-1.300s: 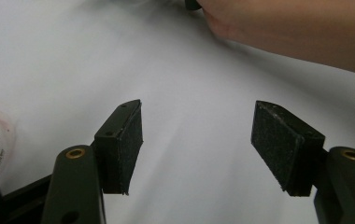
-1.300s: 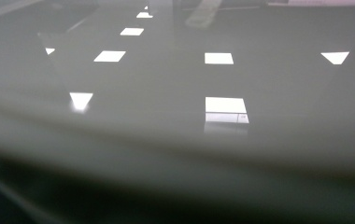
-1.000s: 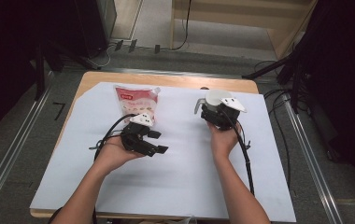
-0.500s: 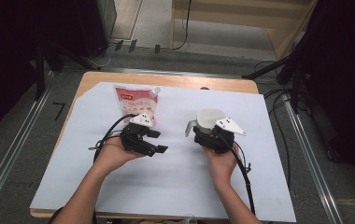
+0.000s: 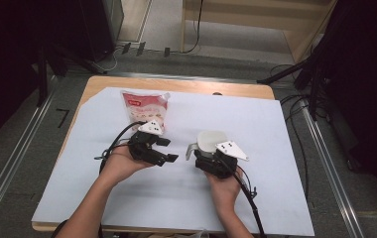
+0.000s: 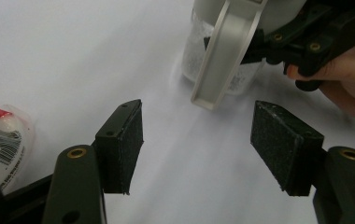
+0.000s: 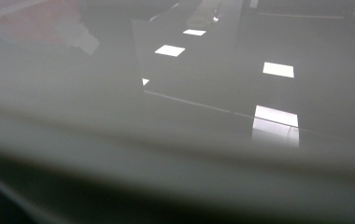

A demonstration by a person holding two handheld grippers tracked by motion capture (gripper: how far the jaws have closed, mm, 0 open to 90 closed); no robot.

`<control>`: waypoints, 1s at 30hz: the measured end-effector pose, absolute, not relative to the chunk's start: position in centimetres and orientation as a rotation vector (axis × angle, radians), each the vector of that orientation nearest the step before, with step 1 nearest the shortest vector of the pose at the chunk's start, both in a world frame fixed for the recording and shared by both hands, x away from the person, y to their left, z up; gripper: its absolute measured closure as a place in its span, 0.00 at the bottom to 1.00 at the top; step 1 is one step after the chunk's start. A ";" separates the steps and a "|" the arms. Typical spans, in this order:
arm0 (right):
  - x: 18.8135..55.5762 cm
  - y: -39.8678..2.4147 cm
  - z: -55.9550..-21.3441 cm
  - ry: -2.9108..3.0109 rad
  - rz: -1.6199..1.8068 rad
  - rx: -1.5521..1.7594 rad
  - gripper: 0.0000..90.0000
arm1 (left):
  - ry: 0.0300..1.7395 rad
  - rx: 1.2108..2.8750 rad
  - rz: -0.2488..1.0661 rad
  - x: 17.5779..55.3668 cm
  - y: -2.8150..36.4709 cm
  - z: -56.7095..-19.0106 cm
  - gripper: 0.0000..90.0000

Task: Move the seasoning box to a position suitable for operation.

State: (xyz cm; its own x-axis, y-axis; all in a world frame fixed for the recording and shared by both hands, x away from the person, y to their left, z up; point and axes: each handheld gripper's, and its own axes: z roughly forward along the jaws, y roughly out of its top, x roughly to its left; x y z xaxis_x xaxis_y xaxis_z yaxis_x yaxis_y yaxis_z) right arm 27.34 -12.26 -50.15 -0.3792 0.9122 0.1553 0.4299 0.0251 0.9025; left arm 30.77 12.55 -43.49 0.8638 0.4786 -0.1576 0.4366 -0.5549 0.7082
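One jug (image 5: 211, 143) carried nearer, left gripper (image 5: 169, 149) unmoved

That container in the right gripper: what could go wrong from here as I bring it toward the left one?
1. The right gripper holds the lidded container up by its lid end, above the white sheet; it may slip or swing.
2. The lid clasp hangs loose in the left gripper view, so the lid may open.
3. The left gripper is open and empty, jaws toward the container; a hurried approach could knock it.
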 end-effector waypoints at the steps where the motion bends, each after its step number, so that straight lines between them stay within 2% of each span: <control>1: 27.3 -12.3 -50.1 1.832 1.331 1.362 0.12 | 0.659 2.236 0.068 30.8 12.5 -43.5 0.39; 16: 26.2 -10.6 -51.9 1.811 1.307 1.316 0.12 | 0.664 2.246 0.078 30.8 12.6 -43.5 0.41; 30: 25.7 -10.9 -51.4 1.867 1.292 1.343 0.09 | 0.660 2.241 0.080 30.9 12.6 -43.6 0.42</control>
